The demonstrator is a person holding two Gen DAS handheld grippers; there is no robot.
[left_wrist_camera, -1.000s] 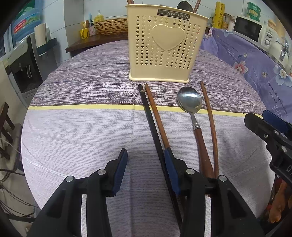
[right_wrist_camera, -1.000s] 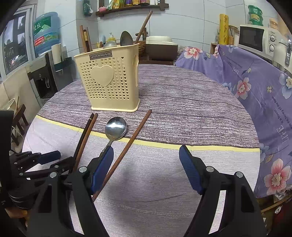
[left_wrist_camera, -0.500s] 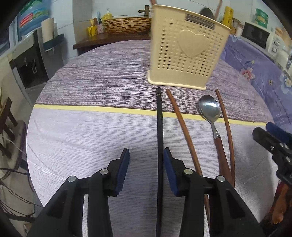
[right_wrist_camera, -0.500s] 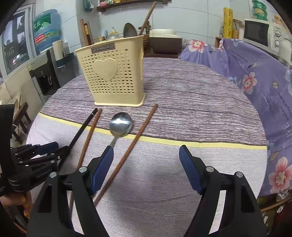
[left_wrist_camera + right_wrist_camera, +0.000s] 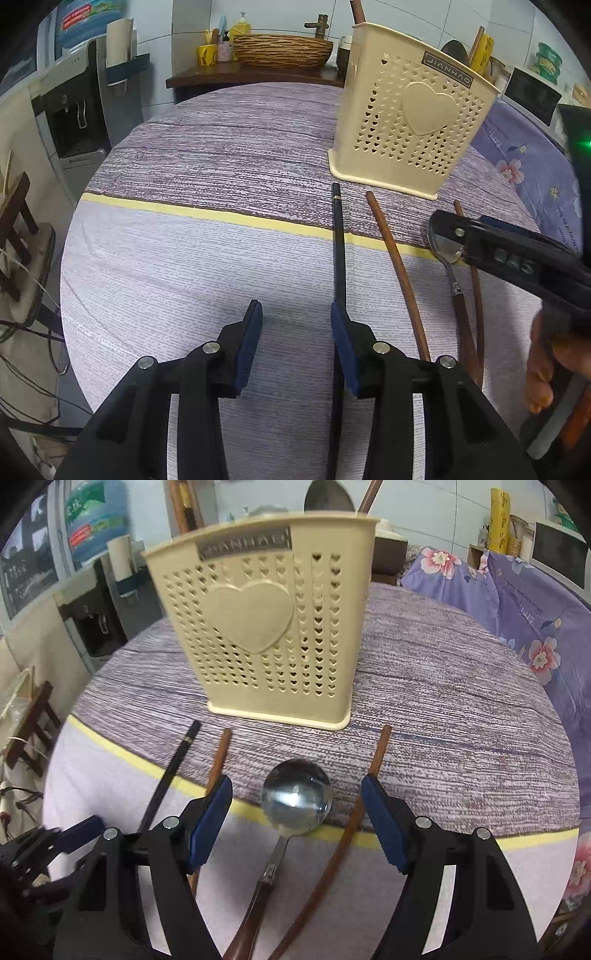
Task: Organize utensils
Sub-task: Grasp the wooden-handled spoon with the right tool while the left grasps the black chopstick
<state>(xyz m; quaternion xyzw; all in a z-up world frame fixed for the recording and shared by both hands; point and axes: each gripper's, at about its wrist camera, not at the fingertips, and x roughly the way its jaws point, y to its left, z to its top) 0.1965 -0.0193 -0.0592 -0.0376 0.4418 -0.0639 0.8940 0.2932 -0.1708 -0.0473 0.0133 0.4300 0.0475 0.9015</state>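
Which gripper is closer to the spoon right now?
Right. The right gripper hangs open directly over the spoon, its bowl between the fingers. The left gripper sits farther left, by the black chopstick.

The left gripper (image 5: 295, 332) is showing two matte black plastic fingers (image 5: 236, 350), each wearing a dark blue rubber pad on its inner face and carrying round silver screw heads along its top. The right gripper (image 5: 297, 819) is showing the same build: black angular fingers (image 5: 391, 827), blue pads, silver screws. Seen from the left wrist view, its black body is bearing faint pale digits on the side, and bare skin of the person's right hand (image 5: 543, 369) is showing beneath it.
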